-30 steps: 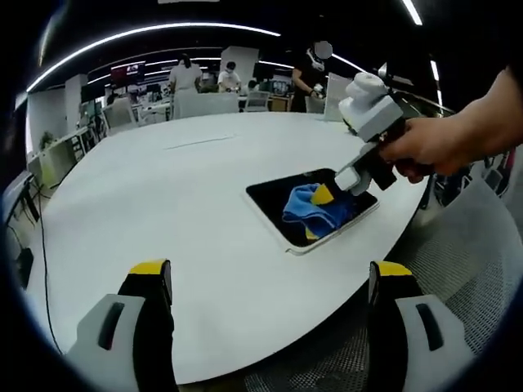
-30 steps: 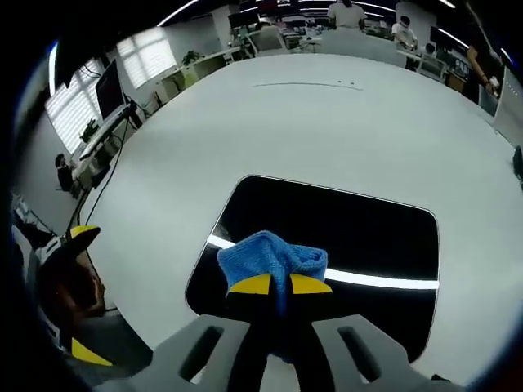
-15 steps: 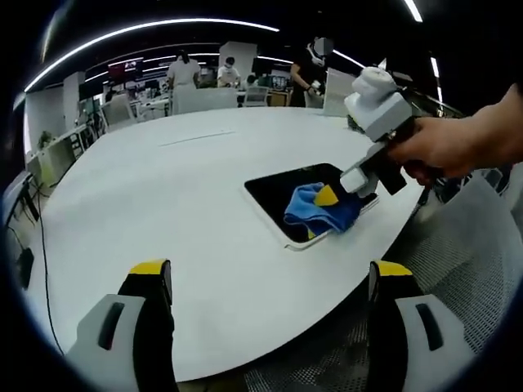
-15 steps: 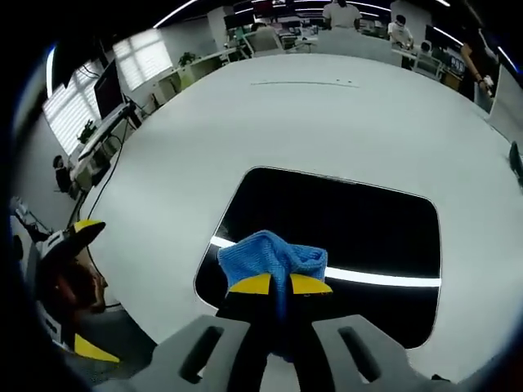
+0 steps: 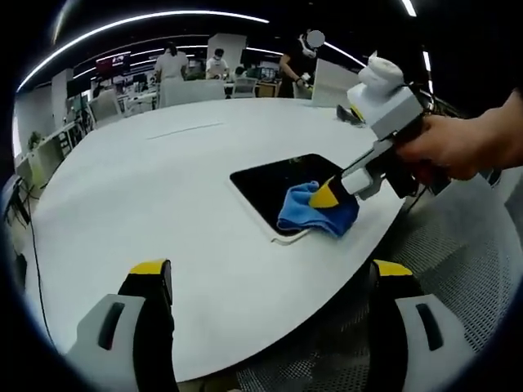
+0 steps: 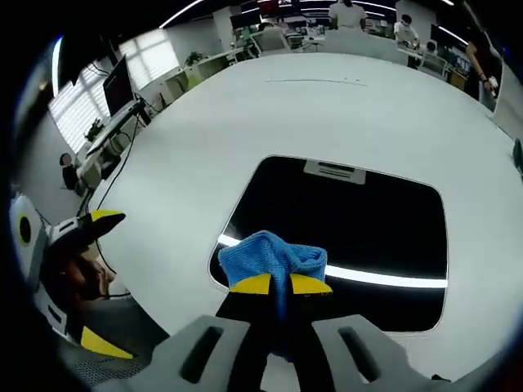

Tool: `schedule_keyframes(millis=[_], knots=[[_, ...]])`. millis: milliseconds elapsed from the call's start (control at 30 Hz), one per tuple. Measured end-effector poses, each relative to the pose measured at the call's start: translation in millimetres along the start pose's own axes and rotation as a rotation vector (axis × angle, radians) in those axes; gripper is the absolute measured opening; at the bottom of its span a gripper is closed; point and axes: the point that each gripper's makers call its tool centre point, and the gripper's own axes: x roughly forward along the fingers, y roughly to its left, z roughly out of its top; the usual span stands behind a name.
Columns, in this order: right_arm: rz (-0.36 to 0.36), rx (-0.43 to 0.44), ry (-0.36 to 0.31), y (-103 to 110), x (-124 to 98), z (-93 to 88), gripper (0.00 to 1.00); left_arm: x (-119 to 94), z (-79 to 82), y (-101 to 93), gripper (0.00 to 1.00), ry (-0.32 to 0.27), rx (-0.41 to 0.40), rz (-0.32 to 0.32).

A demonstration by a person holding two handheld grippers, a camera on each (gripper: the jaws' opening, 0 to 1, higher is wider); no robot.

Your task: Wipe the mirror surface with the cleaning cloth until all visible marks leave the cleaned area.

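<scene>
- In the left gripper view we hold the left gripper [image 5: 270, 327] low at the near edge of the white table [image 5: 122, 196]; its yellow-tipped jaws stand wide apart with nothing between them.
- Far across the table in that view, people [image 5: 172, 64] stand among desks and chairs under long ceiling lights.
- Near the middle of that view, the mirror [image 5: 282, 184] lies flat by the table's right edge, dark and rounded at the corners.
- The blue cleaning cloth [image 5: 315, 211] sits bunched on the mirror's corner nearest the edge, spilling just past the frame.
- To the right, our hand [image 5: 458, 147] grips the right gripper [image 5: 327, 196], whose tip presses into the cloth; a mesh chair [image 5: 458, 286] stands beyond the table edge.
- In the right gripper view, the left gripper [image 6: 65, 278] shows at the far left, off the table.
- There the mirror [image 6: 368, 220] spreads wide, reflecting a bright light strip and a ceiling fixture, details the left gripper view leaves too small to tell.
- The right gripper [image 6: 279, 286] is clamped on the cloth [image 6: 270, 257], which rests on the mirror's near edge.
- We cannot make out any marks on the glass.
</scene>
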Motion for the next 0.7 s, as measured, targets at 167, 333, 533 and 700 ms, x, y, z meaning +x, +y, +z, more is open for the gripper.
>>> schedule_keyframes(millis=[167,333,533,700], knots=[[-0.001,0.015,0.011,1.2,-1.4,-2.4,0.01,0.1,-0.8,0.1,0.99,0.002,-0.006,0.001],[0.000,0.006,0.008,2.9,-3.0,-5.2,0.01,-0.2,-2.3,-1.5,0.99,0.004,-0.003,-0.011],[0.001,0.003,0.002,3.1,-2.9,-4.9,0.01,0.2,-1.2,-2.7,0.99,0.001,0.005,-0.019],[0.010,-0.005,0.006,3.5,-4.2,-6.8,0.01,-0.5,-0.8,-1.1,0.99,-0.004,-0.001,-0.010]])
